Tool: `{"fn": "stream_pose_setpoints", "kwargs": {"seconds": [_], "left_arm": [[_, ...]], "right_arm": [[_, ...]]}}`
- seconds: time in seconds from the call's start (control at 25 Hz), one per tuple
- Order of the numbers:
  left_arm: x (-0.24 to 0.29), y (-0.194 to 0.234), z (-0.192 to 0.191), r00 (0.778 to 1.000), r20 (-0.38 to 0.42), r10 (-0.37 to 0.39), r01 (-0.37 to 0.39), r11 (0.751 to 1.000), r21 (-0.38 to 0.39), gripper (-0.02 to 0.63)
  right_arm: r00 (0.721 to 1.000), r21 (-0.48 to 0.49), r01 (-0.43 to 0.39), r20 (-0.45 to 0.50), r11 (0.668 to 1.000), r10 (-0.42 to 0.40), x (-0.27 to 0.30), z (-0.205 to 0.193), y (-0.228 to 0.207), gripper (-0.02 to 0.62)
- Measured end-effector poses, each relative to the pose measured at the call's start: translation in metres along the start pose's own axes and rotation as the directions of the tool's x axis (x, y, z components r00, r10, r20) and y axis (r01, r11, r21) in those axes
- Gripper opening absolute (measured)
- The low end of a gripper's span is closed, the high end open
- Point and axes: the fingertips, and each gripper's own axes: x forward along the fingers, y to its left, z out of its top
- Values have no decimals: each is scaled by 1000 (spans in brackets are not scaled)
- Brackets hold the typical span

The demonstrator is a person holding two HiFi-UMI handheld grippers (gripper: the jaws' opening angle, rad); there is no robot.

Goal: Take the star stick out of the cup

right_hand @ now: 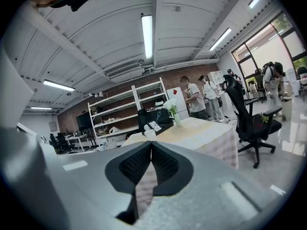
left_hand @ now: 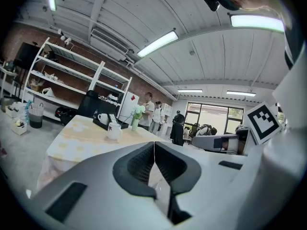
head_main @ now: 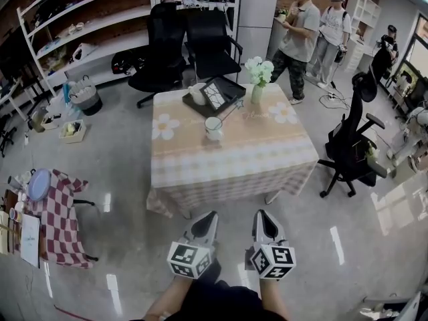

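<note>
At 12 o'clock, open floor (head_main: 294, 212) fronts the desk (head_main: 234, 156); chair (head_main: 349, 142) at 2; your left gripper (head_main: 211, 215), right gripper (head_main: 258, 214) jaws closed, empty.

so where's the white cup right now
In the head view, the white cup stands near the middle of the table, just in front of the black tray and to the left of the flower vase.

Flower vase (head_main: 257, 93) and black tray (head_main: 233, 86) stand on table (head_main: 234, 156)
</note>
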Motion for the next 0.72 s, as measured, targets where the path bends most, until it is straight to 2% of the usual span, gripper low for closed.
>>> {"fn": "stream_pose_setpoints", "kwargs": {"seconds": [0.72], "left_arm": [[69,84,43,999,33,41,-40,998,-39,11]], "right_arm": [[1000,-26,-9,-12,1000,9,109,28,1,5]]}}
